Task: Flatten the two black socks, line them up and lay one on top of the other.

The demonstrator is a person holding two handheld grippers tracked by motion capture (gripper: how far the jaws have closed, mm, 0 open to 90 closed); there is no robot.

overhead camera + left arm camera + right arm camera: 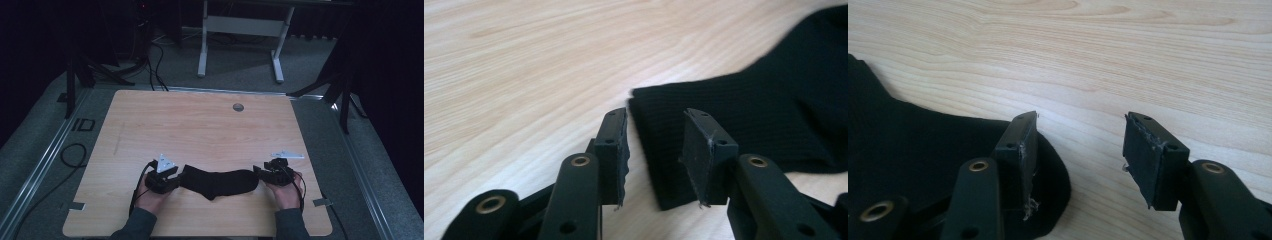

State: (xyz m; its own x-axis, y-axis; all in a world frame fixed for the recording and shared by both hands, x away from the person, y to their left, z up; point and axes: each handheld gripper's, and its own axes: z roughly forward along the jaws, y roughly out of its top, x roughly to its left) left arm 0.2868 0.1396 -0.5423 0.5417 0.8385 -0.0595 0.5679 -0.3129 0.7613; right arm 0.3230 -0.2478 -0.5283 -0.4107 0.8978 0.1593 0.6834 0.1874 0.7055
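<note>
A black sock (220,183) lies flat along the near part of the wooden table (200,125), stretched left to right between the two hands. My left gripper (176,176) sits at the sock's left end. In the left gripper view its jaws stand open (655,150) with the ribbed cuff edge of the sock (749,115) lying between them on the table. My right gripper (258,172) is at the sock's right end. In the right gripper view it is open (1080,157); the rounded toe of the sock (923,155) lies under its left jaw, and bare wood shows in the gap.
A small round grommet (238,107) is set in the table near its far edge. Cables (75,155) run over the floor at the left. A white table frame (240,35) stands beyond the table, with dark stands at both sides.
</note>
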